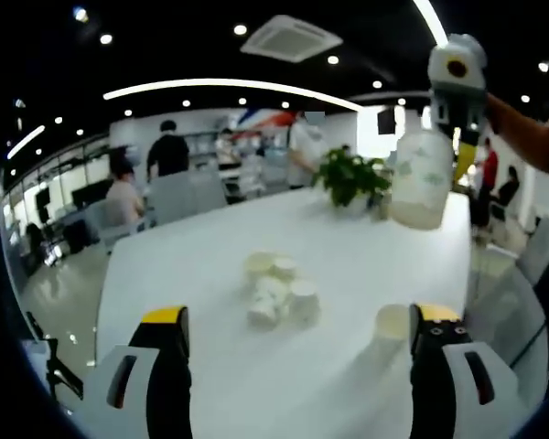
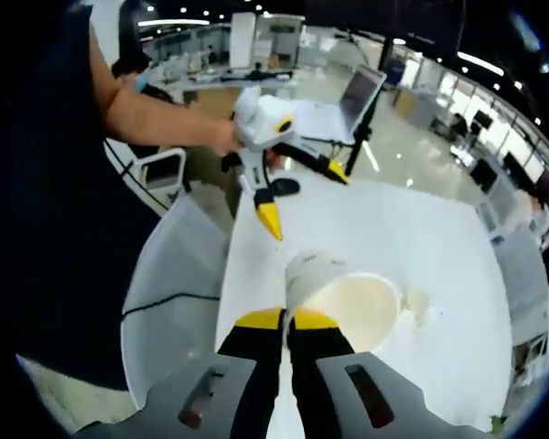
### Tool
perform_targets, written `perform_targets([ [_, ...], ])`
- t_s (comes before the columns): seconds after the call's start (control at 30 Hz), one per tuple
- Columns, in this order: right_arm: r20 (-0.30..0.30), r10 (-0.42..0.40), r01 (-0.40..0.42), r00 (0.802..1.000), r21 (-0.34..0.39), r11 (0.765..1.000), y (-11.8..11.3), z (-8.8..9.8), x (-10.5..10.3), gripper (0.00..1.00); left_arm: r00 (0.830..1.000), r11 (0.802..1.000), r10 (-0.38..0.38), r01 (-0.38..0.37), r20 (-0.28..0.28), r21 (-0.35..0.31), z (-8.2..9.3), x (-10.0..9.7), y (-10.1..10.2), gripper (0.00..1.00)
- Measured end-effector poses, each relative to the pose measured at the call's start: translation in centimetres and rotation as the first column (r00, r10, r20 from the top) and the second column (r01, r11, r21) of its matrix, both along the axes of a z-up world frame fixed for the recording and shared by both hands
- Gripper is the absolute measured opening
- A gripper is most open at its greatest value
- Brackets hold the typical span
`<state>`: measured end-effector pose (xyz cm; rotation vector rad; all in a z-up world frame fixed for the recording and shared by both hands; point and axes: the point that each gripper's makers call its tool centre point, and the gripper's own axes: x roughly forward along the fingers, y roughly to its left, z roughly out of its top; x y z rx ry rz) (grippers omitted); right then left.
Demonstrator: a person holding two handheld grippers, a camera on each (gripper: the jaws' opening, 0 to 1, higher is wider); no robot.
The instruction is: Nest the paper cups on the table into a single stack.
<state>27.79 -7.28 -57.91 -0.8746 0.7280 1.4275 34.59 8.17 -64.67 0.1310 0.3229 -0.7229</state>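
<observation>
R hand-held gripper (image 2: 287, 322) pinches a cup (image 2: 343, 306), held high; L hand-held gripper (image 1: 297, 331) spread, empty. Next: nest it into cups (image 1: 279, 291) ahead of L on table (image 1: 192, 274).

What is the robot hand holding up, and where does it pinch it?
The right gripper is pinching a paper cup by its rim, lifted above the table. The left gripper is open and holds nothing.

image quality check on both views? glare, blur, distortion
Left gripper view: strong fisheye bowing of the white table; the cluster of paper cups is soft and washed out against it; the held cup is blurred. Right gripper view: the held cup's mouth sits close and soft; ceiling lights glare off the floor.
</observation>
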Motion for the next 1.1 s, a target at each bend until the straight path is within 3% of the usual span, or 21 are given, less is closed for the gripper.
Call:
perform_targets([
  [0.17,0.047,0.008,-0.002,0.999,-0.136,0.991,-0.6,-0.5,0.6,0.0,1.0,1.0,-0.004,0.004,-0.002,0.011,-0.2,-0.6,0.4,0.98],
  [0.27,0.043,-0.002,0.01,0.999,-0.182,0.983,-0.5,-0.9,0.7,0.0,1.0,1.0,-0.004,0.004,-0.005,0.01,-0.3,-0.9,0.6,0.98],
  [0.47,0.053,0.007,0.012,0.999,-0.333,0.943,-1.3,-1.5,0.7,0.0,1.0,1.0,0.007,-0.007,-0.009,0.002,-0.8,-1.5,0.7,0.98],
  [0.5,0.074,0.018,0.012,0.997,-0.387,0.922,-1.7,-1.6,0.9,0.0,1.0,1.0,0.009,-0.009,-0.007,0.0,-0.8,-1.6,0.7,0.98],
  [0.6,0.088,-0.021,0.058,0.996,-0.438,0.897,-1.9,-1.6,1.0,0.0,1.0,1.0,0.011,-0.011,-0.008,-0.007,-1.0,-1.9,0.7,0.98],
  [0.87,0.063,-0.062,0.085,0.996,-0.484,0.871,-1.8,-1.5,0.3,0.0,1.0,1.0,0.012,-0.012,-0.015,0.001,-1.3,-2.5,0.8,0.98],
  [0.97,0.077,-0.039,0.072,0.996,-0.499,0.864,-1.9,-1.9,0.0,0.0,1.0,1.0,0.015,-0.015,-0.011,-0.004,-1.2,-2.5,0.8,0.98],
  [1.1,0.066,-0.039,0.066,0.997,-0.498,0.865,-1.7,-2.0,-0.4,0.0,1.0,1.0,0.012,-0.012,-0.011,-0.004,-1.3,-2.6,0.8,0.98],
])
